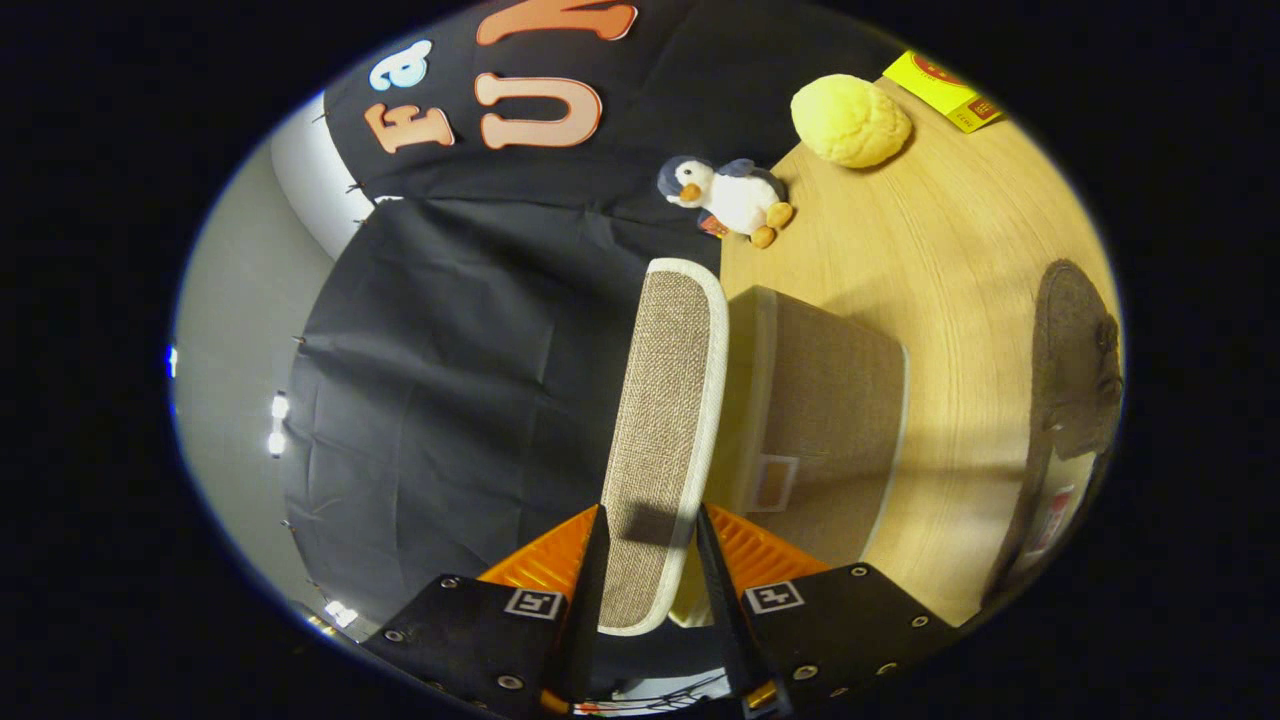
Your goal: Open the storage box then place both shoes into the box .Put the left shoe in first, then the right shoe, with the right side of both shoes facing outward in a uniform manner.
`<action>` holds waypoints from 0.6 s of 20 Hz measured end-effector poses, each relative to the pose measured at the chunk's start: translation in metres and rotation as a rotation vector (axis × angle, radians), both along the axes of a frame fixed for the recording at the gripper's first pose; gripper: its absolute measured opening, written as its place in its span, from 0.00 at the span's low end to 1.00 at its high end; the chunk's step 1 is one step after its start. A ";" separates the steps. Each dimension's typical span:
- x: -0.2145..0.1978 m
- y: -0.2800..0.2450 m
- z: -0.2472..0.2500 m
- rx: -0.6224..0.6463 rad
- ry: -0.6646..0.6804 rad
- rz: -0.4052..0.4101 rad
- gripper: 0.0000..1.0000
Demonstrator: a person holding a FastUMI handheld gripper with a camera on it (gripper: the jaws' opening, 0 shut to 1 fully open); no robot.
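Observation:
My gripper [650, 528] is shut on the storage box's lid [665, 390], a woven beige panel with a white border. Both fingers [597, 560] press on the lid's near end, and the lid stands raised on edge, swung away from the box. The box [835, 400], of the same beige fabric with white trim and a small label window on its side, sits on the wooden table [950, 250] just beside the lid. A dark grey-brown shoe [1075, 350] lies on the table beyond the box, away from the fingers. Its far end is cut off, and I cannot tell which shoe it is.
A plush penguin [730, 195] lies at the table's edge near the black cloth wall. A round yellow plush [850, 120] and a flat yellow packet [945, 90] sit farther along. Bare wood lies between the box and the shoe.

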State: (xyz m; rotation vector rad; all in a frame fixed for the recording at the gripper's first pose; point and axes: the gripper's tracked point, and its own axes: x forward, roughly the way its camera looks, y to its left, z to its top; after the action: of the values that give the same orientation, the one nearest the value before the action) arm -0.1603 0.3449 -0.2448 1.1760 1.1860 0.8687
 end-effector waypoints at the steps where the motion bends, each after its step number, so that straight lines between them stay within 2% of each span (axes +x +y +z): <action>1: 0.000 0.002 0.008 0.008 -0.016 -0.005 0.49; 4: -0.002 0.017 0.035 0.055 -0.059 0.014 0.35; 7: -0.001 0.034 0.054 0.081 -0.083 0.037 0.29; 12: 0.012 0.061 0.092 0.137 -0.050 0.050 0.11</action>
State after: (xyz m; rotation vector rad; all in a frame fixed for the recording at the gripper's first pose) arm -0.1488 0.4054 -0.1530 1.2318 1.1333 1.0256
